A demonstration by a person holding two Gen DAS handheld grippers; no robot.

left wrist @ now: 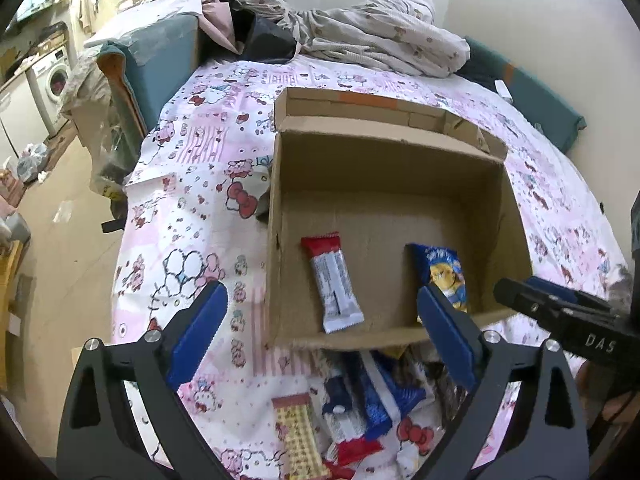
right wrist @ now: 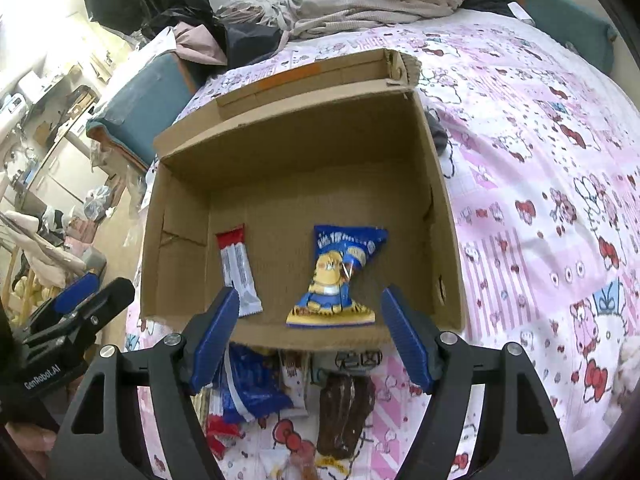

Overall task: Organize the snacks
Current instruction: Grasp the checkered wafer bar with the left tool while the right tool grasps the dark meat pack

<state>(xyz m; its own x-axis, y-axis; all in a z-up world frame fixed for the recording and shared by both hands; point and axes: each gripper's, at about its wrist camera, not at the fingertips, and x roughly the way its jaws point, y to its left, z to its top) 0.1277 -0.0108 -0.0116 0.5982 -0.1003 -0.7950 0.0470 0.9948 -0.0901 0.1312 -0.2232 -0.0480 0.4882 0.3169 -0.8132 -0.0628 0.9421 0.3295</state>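
An open cardboard box (left wrist: 276, 208) (right wrist: 444, 216) sits on a pink cartoon-print sheet. Inside lie a red-and-silver snack bar (left wrist: 334, 282) (right wrist: 238, 270) and a blue snack bag with a yellow cartoon (left wrist: 444, 270) (right wrist: 338, 276). A pile of loose snacks lies in front of the box: a yellow patterned wafer pack (left wrist: 298, 432), blue packs (left wrist: 372, 392) (right wrist: 250, 384) and a dark brown pack (right wrist: 344, 412). My left gripper (left wrist: 322, 330) is open and empty above the pile at the box's near edge. My right gripper (right wrist: 310, 336) is open and empty there too; it also shows at the right of the left wrist view (left wrist: 560, 312).
Crumpled bedding (left wrist: 380, 36) and dark clothes lie at the far end of the bed. A teal headboard cushion (left wrist: 536, 96) runs along the wall. The bed's left edge drops to a floor with bags, and a washing machine (left wrist: 52, 76) stands beyond.
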